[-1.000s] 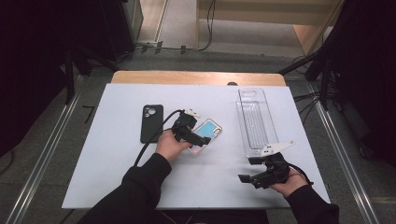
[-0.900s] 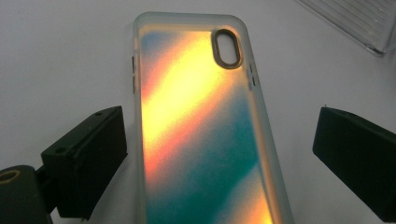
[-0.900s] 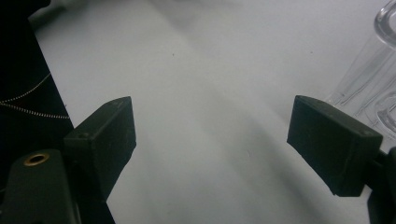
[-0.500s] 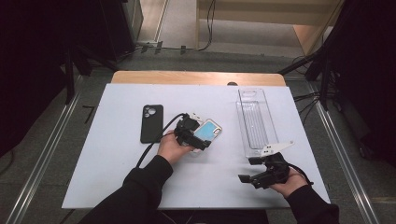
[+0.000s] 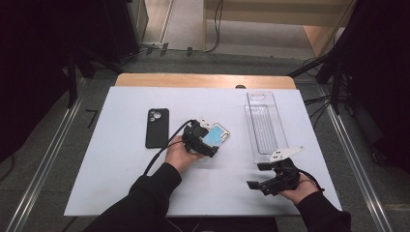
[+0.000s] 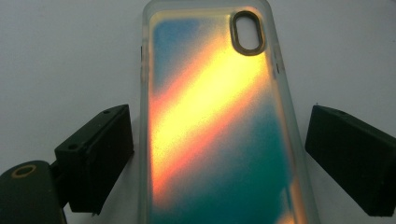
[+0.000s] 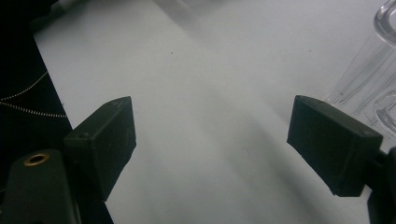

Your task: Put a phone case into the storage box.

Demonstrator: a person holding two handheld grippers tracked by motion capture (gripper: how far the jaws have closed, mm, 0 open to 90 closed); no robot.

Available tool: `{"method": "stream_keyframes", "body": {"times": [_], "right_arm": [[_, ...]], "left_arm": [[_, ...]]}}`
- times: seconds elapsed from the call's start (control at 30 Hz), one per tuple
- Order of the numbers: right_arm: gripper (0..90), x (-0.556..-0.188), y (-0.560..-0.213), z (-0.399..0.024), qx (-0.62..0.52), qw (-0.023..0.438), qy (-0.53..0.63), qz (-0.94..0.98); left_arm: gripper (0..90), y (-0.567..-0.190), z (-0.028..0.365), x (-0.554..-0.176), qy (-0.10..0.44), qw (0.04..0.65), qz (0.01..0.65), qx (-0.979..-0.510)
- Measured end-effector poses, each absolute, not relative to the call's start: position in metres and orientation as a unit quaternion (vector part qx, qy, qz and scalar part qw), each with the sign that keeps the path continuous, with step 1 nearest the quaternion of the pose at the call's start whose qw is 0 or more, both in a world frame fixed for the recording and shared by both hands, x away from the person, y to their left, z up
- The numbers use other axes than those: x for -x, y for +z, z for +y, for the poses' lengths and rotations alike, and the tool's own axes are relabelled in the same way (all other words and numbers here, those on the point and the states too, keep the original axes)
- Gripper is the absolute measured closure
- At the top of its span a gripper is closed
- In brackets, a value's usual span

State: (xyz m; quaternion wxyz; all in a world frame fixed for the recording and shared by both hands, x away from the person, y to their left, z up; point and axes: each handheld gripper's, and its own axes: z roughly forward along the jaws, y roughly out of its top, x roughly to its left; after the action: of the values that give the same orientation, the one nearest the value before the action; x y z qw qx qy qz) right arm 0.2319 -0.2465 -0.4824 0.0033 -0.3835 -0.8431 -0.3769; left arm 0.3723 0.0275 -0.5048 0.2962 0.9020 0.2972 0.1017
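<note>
An iridescent phone case (image 5: 218, 135) with an orange and teal sheen lies flat on the white table (image 5: 121, 169) near its middle. My left gripper (image 5: 207, 144) straddles the near end of the case (image 6: 215, 130). The jaws stand on either side of it and have just been closing, with a thin gap still showing at each pad, so the gripper (image 6: 219, 154) is open. My right gripper (image 5: 257, 175) hovers open at the front right of the table, and nothing is between its pads (image 7: 210, 140).
A black phone (image 5: 157, 127) lies face down left of the case. A long clear plastic tray (image 5: 266, 128) lies on the right side of the table, just beyond the right gripper, and its edge (image 7: 369, 84) appears in the right gripper view. The left gripper's cable trails along the sleeve.
The left gripper has crept slightly further over the phone case. The right hand and the other things have stayed put.
</note>
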Motion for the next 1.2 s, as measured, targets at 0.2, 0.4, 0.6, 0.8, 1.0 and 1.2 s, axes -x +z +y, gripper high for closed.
{"method": "stream_keyframes", "body": {"times": [0.2, 0.4, 0.6, 0.8, 1.0, 1.2], "right_arm": [[13.5, -0.2321, -0.4826, -0.2465, 0.383, 0.003, -0.377, -0.844], [13.6, -0.2321, -0.4827, -0.2460, 0.384, 0.004, -0.376, -0.844], [13.5, -0.2321, -0.4827, -0.2460, 0.383, 0.005, -0.376, -0.844], [13.6, -0.2321, -0.4827, -0.2461, 0.382, 0.005, -0.375, -0.845], [13.5, -0.2320, -0.4827, -0.2462, 0.381, 0.005, -0.377, -0.844], [13.6, -0.2320, -0.4824, -0.2462, 0.382, 0.007, -0.379, -0.843]], "left_arm": [[11.7, -0.5052, 0.0276, -0.3711, 0.109, 0.295, 0.296, -0.902], [16.4, -0.5053, 0.0273, -0.3676, 0.116, 0.301, 0.305, -0.896], [17.2, -0.5057, 0.0280, -0.3666, 0.118, 0.305, 0.308, -0.894], [17.4, -0.5055, 0.0280, -0.3664, 0.118, 0.305, 0.309, -0.893], [17.5, -0.5046, 0.0280, -0.3665, 0.116, 0.304, 0.307, -0.895], [17.5, -0.4961, 0.0309, -0.3678, 0.107, 0.314, 0.309, -0.892]]}}
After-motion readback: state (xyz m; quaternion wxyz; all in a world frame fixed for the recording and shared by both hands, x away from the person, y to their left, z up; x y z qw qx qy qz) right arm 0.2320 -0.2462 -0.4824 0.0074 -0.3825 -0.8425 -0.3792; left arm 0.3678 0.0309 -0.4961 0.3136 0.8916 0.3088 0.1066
